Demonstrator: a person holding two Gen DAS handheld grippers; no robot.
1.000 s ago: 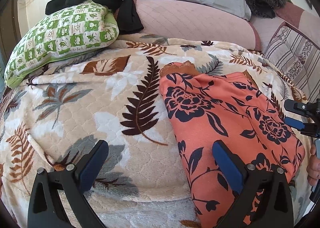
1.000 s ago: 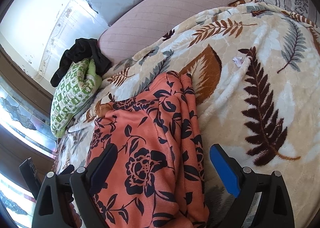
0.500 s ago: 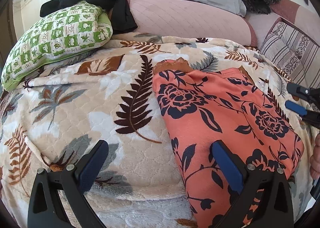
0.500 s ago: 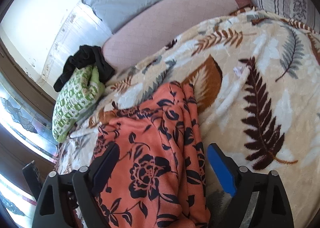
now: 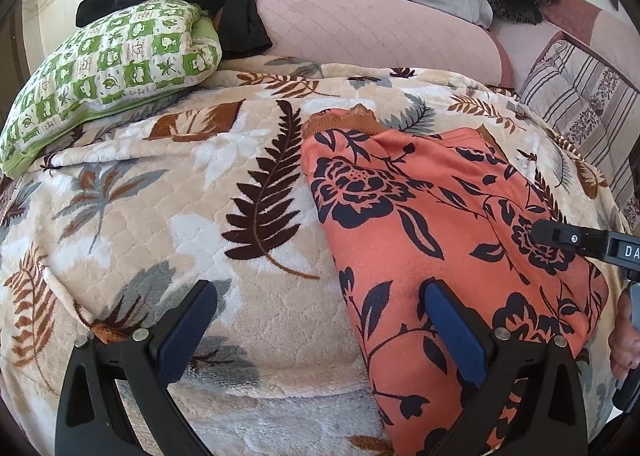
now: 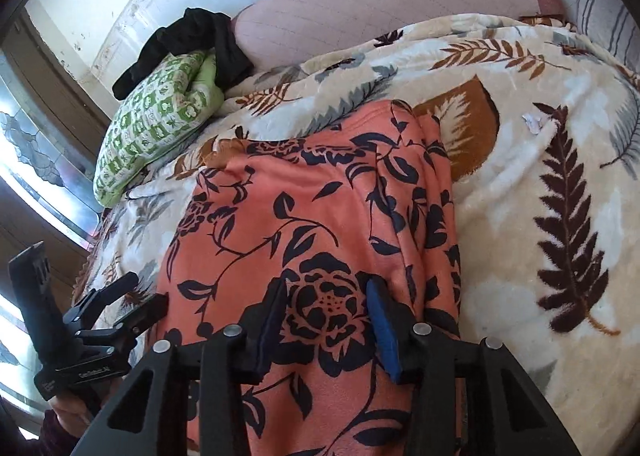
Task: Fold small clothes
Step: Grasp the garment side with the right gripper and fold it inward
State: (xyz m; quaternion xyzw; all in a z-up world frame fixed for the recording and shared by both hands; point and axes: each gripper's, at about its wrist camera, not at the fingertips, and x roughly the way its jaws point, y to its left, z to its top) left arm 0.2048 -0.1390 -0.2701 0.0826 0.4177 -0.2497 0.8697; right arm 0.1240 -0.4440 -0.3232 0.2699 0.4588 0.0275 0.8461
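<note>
Leaf-print blanket (image 5: 160, 216) covers the bed; my orange floral garment (image 5: 420, 236) lies folded, long axis running 11 to 5 o'clock. Left gripper (image 5: 316, 332) jaws spread wide; right gripper (image 6: 328, 324) jaws, just narrowing, straddle the cloth, grip uncertain.

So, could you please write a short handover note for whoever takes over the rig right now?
Left tongs: open, jaws wide, one finger over the blanket, the other over the orange floral garment, gripping nothing.
Right tongs: jaws have just been closing, garment cloth between them; a firm pinch is not clear.
Garment lies on the blanket, apparently already folded lengthwise.
Left: secure the near edge, finish the fold.
</note>
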